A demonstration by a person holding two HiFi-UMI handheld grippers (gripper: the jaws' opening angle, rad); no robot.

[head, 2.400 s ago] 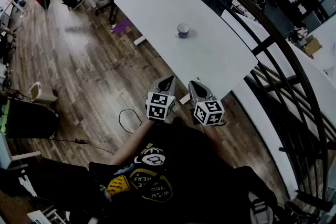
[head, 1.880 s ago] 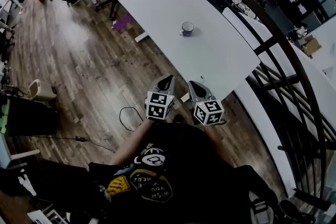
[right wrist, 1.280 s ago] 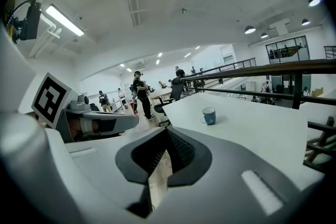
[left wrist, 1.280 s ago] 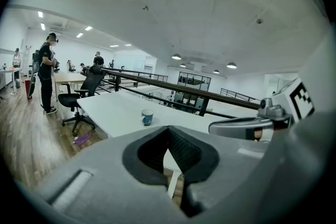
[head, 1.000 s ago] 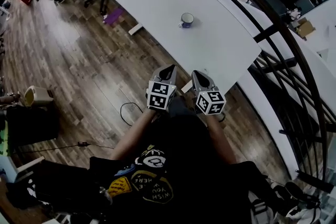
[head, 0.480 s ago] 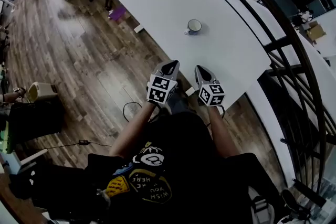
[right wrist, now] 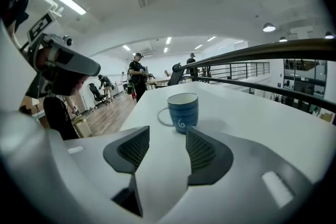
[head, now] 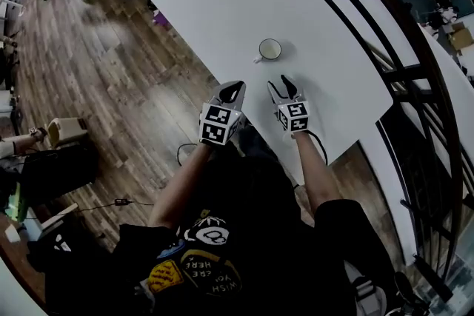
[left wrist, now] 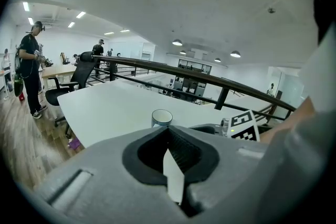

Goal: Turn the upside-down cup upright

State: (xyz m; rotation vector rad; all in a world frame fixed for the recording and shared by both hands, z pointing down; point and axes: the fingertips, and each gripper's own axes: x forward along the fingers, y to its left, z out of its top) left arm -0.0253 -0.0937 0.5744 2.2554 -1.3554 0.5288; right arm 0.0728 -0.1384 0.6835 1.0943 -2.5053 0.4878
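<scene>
Although untouched, the blue ceramic cup on the white table already looks mouth-up; my right gripper, its empty jaws just opening, is near it, and my left gripper is closed tight.

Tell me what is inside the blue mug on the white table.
The blue ceramic mug stands mouth up. From the head view its inside looks plain white, nothing evident. The right gripper view shows only the rim; the near wall hides the bottom.
</scene>
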